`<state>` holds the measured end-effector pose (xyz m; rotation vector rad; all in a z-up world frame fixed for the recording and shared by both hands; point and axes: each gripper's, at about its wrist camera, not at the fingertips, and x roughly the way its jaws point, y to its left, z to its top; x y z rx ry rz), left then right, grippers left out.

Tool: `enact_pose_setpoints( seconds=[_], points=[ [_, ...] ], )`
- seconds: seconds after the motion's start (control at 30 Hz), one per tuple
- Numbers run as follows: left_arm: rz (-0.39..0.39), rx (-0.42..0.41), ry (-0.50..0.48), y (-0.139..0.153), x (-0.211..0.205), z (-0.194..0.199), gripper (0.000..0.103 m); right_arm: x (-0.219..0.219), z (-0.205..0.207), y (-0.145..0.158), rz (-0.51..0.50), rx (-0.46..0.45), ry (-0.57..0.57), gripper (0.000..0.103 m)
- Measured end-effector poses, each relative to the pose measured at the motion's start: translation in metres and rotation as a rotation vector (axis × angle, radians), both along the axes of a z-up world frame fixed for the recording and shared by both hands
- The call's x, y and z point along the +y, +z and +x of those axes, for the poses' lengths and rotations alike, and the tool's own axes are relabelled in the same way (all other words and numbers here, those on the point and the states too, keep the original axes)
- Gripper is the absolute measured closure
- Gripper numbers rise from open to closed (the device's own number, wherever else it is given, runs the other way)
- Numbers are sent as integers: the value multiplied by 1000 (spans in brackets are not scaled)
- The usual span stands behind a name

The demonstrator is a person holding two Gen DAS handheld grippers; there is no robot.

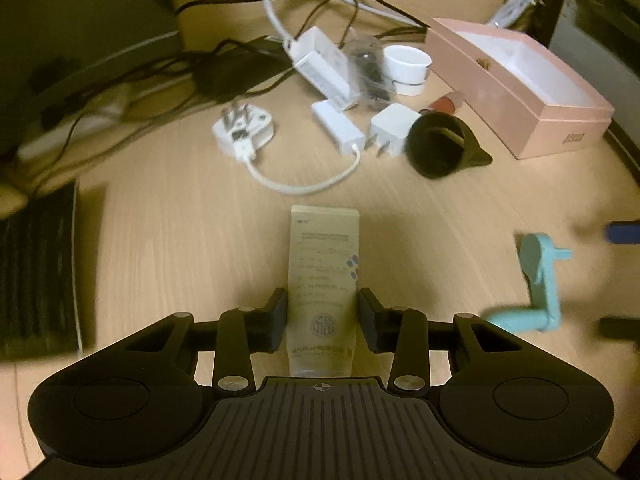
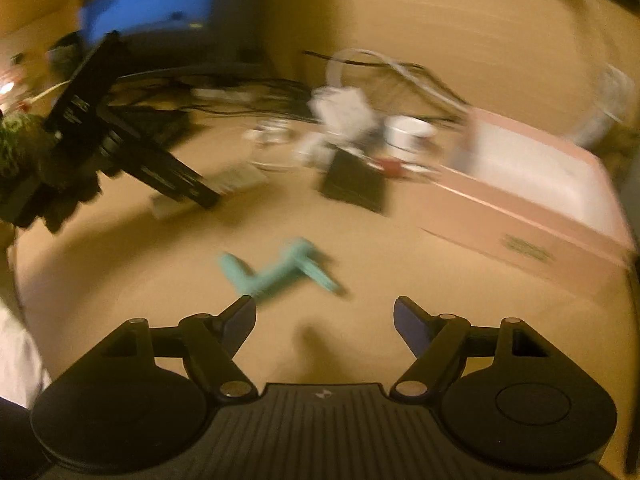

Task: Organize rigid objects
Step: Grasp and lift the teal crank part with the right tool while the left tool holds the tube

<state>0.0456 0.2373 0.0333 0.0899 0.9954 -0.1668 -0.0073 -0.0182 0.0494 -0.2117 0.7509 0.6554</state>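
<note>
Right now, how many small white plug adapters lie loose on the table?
3. One round adapter with prongs up lies far left, one oblong adapter with a white cable is in the middle, one square charger sits beside the black holder. Others may hide among the cables.

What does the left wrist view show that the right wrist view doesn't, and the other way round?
Only the left wrist view shows the left gripper astride a cream tube, with small gaps at both pads, and a keyboard. Only the right wrist view shows the right gripper open and empty, and a blue screen. Both show the teal crank, pink box and white cup.
</note>
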Motion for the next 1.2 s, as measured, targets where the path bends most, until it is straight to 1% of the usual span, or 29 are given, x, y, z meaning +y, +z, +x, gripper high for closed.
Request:
enact_pose_setpoints(
  seconds=[0.07, 0.13, 0.23, 0.27, 0.33, 0.37, 0.47, 0.53, 0.63, 0.7, 0.73, 0.77, 0.83, 0.9, 1.0, 1.03, 1.07, 1.1, 1.13, 1.17, 1.2],
  points=[
    [-7, -6, 36, 0, -1, -14, 61, 20, 6, -4, -13, -7, 70, 24],
    [-3, -10, 73, -1, -2, -25, 61, 42, 12, -12, -60, -27, 127, 24],
    [12, -13, 129, -1, -3, -35, 60, 61, 20, -26, -115, -43, 160, 24],
    [13, -12, 139, 0, -2, -38, 60, 64, 24, -30, -123, -39, 163, 21],
    [8, -15, 143, -1, 0, -40, 60, 64, 31, -32, -101, -31, 160, 21],
    [5, -20, 141, -1, 1, -41, 60, 63, 33, -32, -85, -15, 183, 21],
    [6, -51, 134, -3, 0, -47, 61, 60, 34, -31, -70, -3, 180, 26],
    [-10, -64, 129, -3, -2, -50, 61, 58, 33, -30, -73, 5, 175, 28],
    [-56, -62, 84, -2, -13, -52, 62, 48, 30, -21, -59, 28, 154, 36],
    [-89, -70, 44, 0, -27, -56, 62, 35, 28, -11, -41, 26, 127, 65],
    [-102, -72, 23, 1, -34, -58, 62, 28, 29, -6, -37, 42, 116, 76],
    [-117, -76, -4, 2, -44, -59, 62, 18, 31, -2, -31, 60, 99, 77],
    [-141, -83, -36, 3, -57, -61, 62, -3, 30, 3, -28, 44, 57, 77],
    [-161, -83, -51, 3, -70, -60, 62, -20, 27, 2, -53, 15, 23, 77],
    [-178, -84, -43, 4, -81, -58, 62, -42, 24, 1, -65, -15, -31, 76],
    [-187, -87, -34, 5, -81, -59, 62, -47, 23, 1, -67, -22, -48, 73],
    [-199, -90, -21, 7, -81, -60, 62, -51, 22, 1, -70, -26, -62, 65],
    [-211, -92, -8, 8, -79, -61, 62, -53, 21, 0, -72, -30, -79, 59],
    [-223, -96, 5, 11, -78, -62, 64, -56, 20, -1, -70, -33, -99, 45],
    [-234, -101, 21, 12, -75, -64, 69, -57, 19, -1, -62, -36, -111, 35],
    [-245, -104, 35, 15, -72, -65, 84, -58, 17, -1, -52, -37, -119, 33]
  ],
)
